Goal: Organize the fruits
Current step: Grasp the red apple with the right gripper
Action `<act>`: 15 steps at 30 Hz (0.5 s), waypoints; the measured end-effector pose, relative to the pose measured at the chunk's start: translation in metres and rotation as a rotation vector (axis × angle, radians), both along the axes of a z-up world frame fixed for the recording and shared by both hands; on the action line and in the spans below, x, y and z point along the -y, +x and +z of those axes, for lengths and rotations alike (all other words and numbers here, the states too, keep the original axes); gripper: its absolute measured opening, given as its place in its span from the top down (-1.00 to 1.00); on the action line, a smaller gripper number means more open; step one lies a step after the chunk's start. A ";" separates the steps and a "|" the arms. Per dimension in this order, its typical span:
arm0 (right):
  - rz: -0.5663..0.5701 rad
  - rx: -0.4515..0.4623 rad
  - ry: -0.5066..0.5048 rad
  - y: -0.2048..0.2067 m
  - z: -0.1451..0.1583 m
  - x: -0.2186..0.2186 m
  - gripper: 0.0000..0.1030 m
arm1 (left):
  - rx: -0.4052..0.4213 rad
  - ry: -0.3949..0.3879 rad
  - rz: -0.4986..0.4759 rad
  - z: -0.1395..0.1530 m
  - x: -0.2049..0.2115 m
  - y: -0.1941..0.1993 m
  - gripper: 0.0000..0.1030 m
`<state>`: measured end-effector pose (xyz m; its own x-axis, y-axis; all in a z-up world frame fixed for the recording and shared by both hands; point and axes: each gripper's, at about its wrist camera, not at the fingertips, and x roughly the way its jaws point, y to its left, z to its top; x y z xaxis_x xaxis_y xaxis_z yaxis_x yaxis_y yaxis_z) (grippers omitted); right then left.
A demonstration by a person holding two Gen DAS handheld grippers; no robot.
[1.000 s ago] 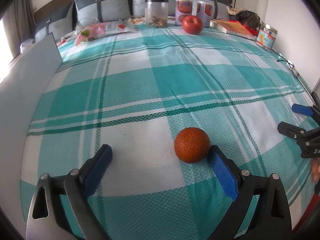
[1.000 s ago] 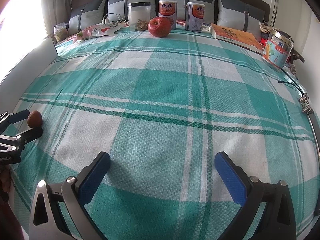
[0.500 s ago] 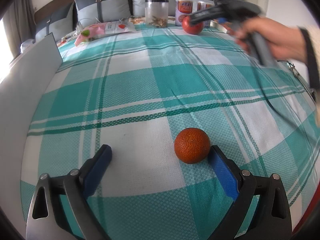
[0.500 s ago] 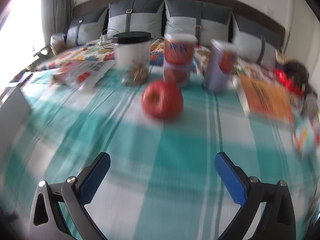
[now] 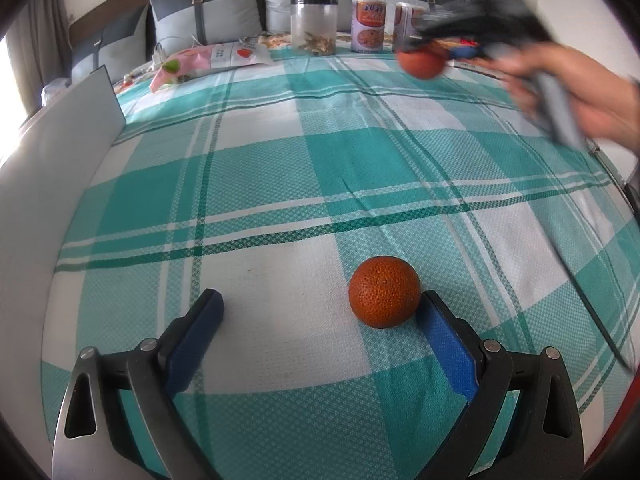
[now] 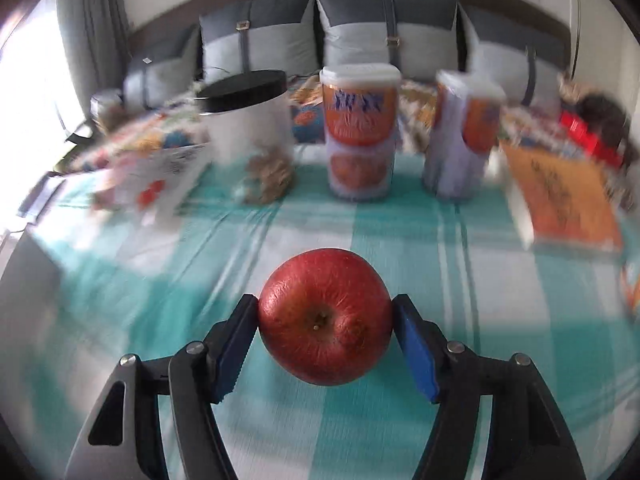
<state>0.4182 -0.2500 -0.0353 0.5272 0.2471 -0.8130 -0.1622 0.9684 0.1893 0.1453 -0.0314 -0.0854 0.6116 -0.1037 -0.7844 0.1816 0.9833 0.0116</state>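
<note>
An orange [image 5: 384,297] lies on the teal checked bedspread [image 5: 256,184], just inside the right finger of my left gripper [image 5: 320,314], which is open and empty. My right gripper [image 6: 325,328] is shut on a red apple [image 6: 325,316], with both pads touching its sides. In the left wrist view the right gripper [image 5: 440,46] shows blurred at the far right of the bed with the apple [image 5: 422,63] in it, held by a hand.
At the far end stand a clear jar with a black lid [image 6: 250,136], two orange-labelled cans [image 6: 359,130], a snack bag [image 5: 208,58] and an orange book [image 6: 560,196]. A white board [image 5: 52,152] lines the left edge. Pillows lie behind.
My right gripper moved across the bed to the far end and closed on the red apple. The left gripper and the orange have not moved.
</note>
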 end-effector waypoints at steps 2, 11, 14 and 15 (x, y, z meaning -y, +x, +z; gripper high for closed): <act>0.026 -0.018 0.012 -0.038 0.007 0.008 -0.32 | 0.000 0.000 0.000 0.000 0.000 0.000 -0.91; 0.068 -0.106 -0.025 -0.240 0.012 0.010 -0.34 | 0.000 0.000 0.000 0.000 0.000 0.000 -0.91; 0.025 -0.025 -0.038 -0.265 0.000 0.005 -0.38 | -0.001 0.000 0.000 -0.001 0.000 0.000 -0.91; 0.017 -0.015 -0.050 -0.266 -0.004 0.003 -0.45 | -0.001 0.001 -0.001 0.000 0.000 0.000 -0.91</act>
